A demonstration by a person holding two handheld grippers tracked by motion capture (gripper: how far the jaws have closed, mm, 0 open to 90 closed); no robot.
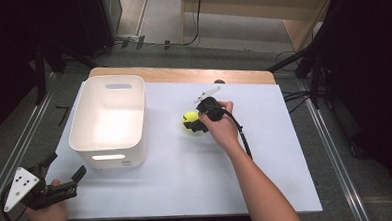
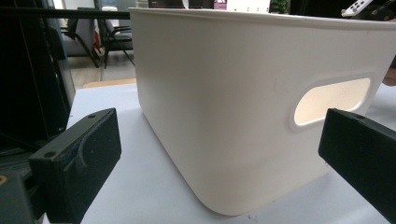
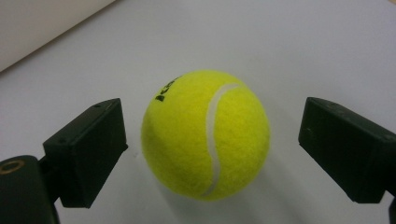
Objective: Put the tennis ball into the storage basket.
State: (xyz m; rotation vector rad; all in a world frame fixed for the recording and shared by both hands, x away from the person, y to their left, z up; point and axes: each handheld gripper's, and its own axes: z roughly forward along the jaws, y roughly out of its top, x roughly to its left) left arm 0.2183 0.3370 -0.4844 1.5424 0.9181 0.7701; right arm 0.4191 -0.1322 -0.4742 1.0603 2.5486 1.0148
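**Right gripper poised around a tennis ball**

We see a fuzzy yellow-green tennis ball (image 3: 205,135) resting on the white worktop (image 1: 187,176), just to the right of a white plastic bin with cut-out handles (image 1: 109,119). Our right gripper (image 1: 197,121) is lowered over the ball, which sits squarely between its two black fingers (image 3: 88,149); they stand fairly wide, with a gap on each side, not yet pressing. A round ball has no long axis, so we judge that any closing line will do. Our left gripper (image 1: 66,168) waits well apart at the near-left corner, fingers wide and empty, pointing at the bin's end wall.
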